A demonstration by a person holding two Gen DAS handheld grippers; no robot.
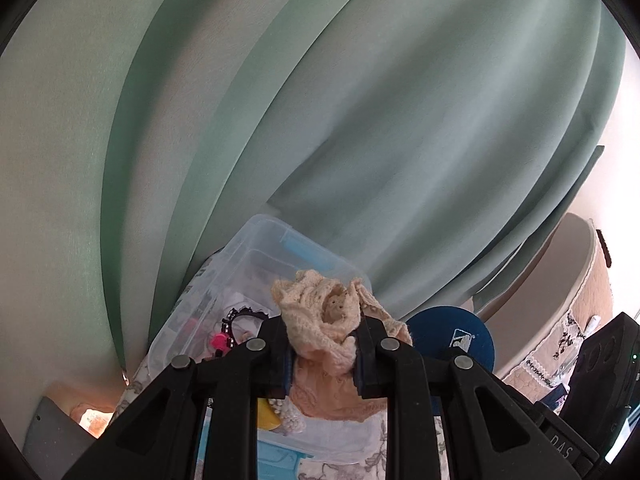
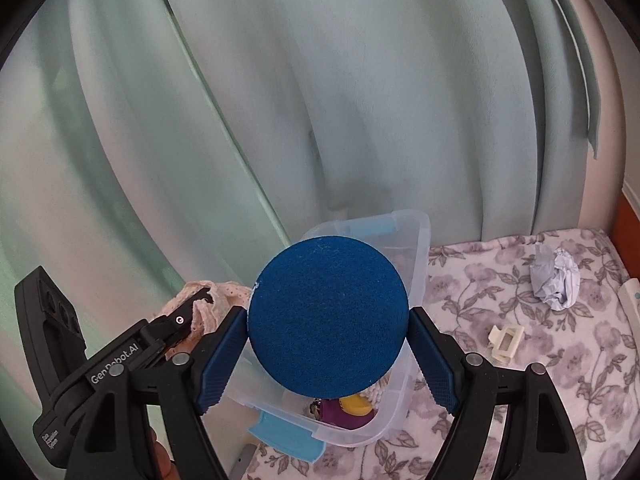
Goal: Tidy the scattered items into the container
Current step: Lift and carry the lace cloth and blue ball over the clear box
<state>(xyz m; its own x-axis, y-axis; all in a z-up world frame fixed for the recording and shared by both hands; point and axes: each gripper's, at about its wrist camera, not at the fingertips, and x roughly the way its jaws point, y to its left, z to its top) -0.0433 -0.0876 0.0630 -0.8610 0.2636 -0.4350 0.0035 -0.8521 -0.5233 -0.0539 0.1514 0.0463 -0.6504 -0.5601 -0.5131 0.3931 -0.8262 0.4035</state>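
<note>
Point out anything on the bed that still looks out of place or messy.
Two things still lie loose on the flowered bedspread, outside the clear plastic box: a crumpled wad of paper near the far right, and a cream hair clip nearer the box. Neither looks damaged or spilled; they just have not been put away.

curtain: pale green pleated fabric curtain (image 2: 320, 100), far behind
bedspread: floral grey-pink quilted bedspread (image 2: 580, 360), near right
wall strip: orange wall strip (image 2: 624, 216), far right
</note>
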